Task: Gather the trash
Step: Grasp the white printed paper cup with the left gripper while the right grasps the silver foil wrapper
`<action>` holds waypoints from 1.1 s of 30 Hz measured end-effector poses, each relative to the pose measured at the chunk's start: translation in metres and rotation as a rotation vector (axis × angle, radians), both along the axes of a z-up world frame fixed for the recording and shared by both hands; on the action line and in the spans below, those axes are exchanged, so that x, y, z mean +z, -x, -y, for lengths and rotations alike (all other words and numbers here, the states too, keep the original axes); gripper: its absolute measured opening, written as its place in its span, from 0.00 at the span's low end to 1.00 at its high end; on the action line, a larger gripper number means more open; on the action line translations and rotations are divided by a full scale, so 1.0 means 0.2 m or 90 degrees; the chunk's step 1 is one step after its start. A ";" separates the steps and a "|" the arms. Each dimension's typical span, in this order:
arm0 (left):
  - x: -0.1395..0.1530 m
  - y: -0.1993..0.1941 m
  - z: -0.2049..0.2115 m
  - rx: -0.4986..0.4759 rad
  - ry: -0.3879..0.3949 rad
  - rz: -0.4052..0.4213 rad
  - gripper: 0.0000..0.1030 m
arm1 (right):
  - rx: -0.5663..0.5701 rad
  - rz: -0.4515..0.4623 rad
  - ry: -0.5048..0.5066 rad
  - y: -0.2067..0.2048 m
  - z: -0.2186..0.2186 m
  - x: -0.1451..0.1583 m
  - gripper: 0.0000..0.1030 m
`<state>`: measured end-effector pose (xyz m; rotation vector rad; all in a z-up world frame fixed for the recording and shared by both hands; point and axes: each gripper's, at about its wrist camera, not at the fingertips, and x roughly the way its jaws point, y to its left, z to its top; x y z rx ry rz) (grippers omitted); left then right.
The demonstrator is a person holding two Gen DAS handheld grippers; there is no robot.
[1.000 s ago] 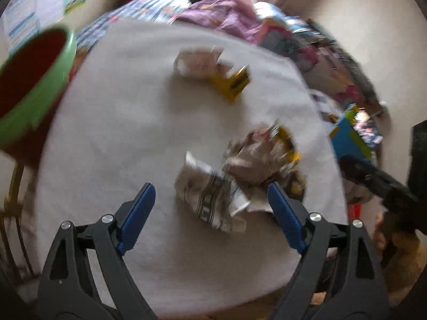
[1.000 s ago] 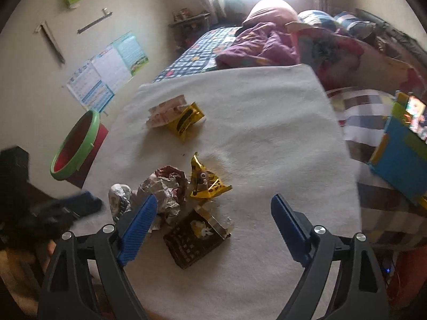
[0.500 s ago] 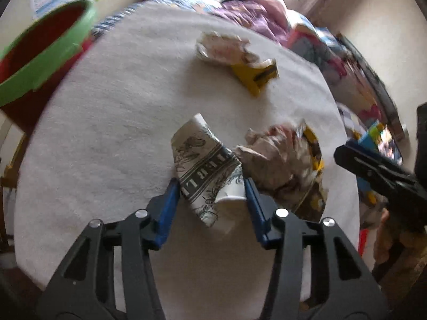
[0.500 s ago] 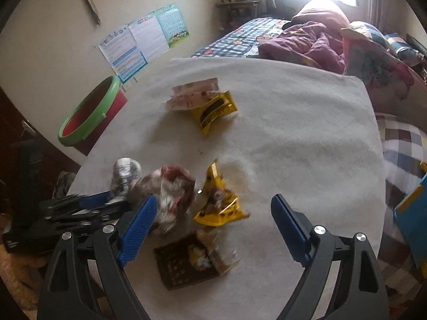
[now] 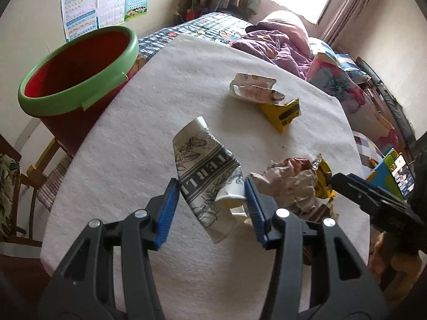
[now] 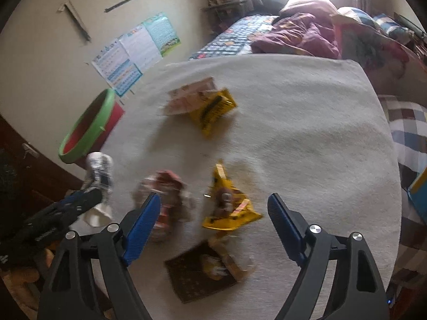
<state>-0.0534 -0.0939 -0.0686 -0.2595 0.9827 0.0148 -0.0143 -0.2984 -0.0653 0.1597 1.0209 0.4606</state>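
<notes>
Because the round table under its white towel-like cloth point(image 5: 149, 122) carries all the litter, both tools work over it, and the red plastic bin with a green rim point(image 5: 77, 61) stands just off the table's left edge, within reach, presumably as the place for the trash. Next in size, the crumpled paper cup printed with black floral line-work point(image 5: 205, 170) is pinched between the blue pads of the left gripper point(image 5: 210, 200), which has closed in on the cup's lower part; the cup appears lifted off the cloth and tilted, mouth end toward the camera, so I judge it is being carried to the bin. Just beside it lies a brownish crumpled wrapper point(image 5: 288, 178), touching a yellow foil packet point(image 6: 226, 205). Nearer the right gripper point(image 6: 213, 218), whose jaws stand wide apart with nothing between them, hovering over this cluster, rests a dark brown flat sachet point(image 6: 202, 272). Farther off, a pale pinkish wrapper point(image 5: 253, 88) overlaps a small yellow torn packet point(image 5: 283, 112).
</notes>
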 end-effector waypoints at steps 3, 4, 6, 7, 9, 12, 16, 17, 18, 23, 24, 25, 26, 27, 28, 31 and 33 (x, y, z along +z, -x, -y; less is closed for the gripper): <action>0.02 0.00 -0.03 0.013 -0.008 0.009 0.47 | 0.025 -0.001 -0.004 -0.01 -0.08 0.01 0.77; 0.03 0.00 -0.05 0.021 -0.009 0.012 0.47 | 0.029 -0.005 -0.009 -0.01 -0.10 0.00 0.77; 0.04 -0.01 -0.06 0.029 -0.010 0.015 0.47 | 0.037 -0.012 -0.016 -0.03 -0.14 -0.01 0.75; 0.04 -0.01 -0.07 0.032 -0.011 0.017 0.47 | 0.042 -0.017 -0.015 -0.03 -0.16 -0.02 0.71; 0.04 -0.01 -0.08 0.035 -0.014 0.016 0.47 | 0.051 -0.035 -0.018 -0.05 -0.19 -0.06 0.67; 0.03 -0.01 -0.09 0.039 -0.017 0.014 0.47 | 0.053 -0.060 -0.017 -0.08 -0.22 -0.11 0.67; 0.04 0.00 -0.13 0.047 -0.019 0.015 0.47 | 0.056 -0.081 -0.028 -0.08 -0.26 -0.14 0.60; 0.04 0.00 -0.13 0.048 -0.019 0.017 0.47 | 0.057 -0.082 -0.028 -0.08 -0.26 -0.14 0.47; 0.05 0.00 -0.14 0.049 -0.019 0.019 0.47 | 0.059 -0.080 -0.027 -0.08 -0.27 -0.14 0.43; 0.11 -0.01 -0.16 0.043 -0.030 0.043 0.47 | 0.056 -0.042 -0.038 -0.06 -0.27 -0.05 0.35; 0.12 -0.01 -0.18 0.044 -0.033 0.049 0.47 | 0.053 -0.028 -0.041 -0.06 -0.28 -0.01 0.35; 0.13 -0.01 -0.18 0.045 -0.033 0.053 0.47 | 0.051 -0.017 -0.043 -0.06 -0.27 0.01 0.36; 0.15 -0.02 -0.19 0.046 -0.034 0.057 0.47 | 0.050 -0.007 -0.045 -0.05 -0.28 0.04 0.36; 0.16 -0.02 -0.20 0.047 -0.035 0.059 0.47 | 0.050 0.006 -0.046 -0.05 -0.28 0.07 0.36; 0.17 -0.02 -0.22 0.049 -0.038 0.063 0.47 | 0.048 0.014 -0.047 -0.05 -0.28 0.09 0.36; 0.20 -0.02 -0.25 0.054 -0.042 0.075 0.47 | 0.046 0.034 -0.050 -0.05 -0.31 0.14 0.36; 0.21 -0.03 -0.28 0.056 -0.043 0.079 0.47 | 0.044 0.044 -0.049 -0.05 -0.33 0.17 0.36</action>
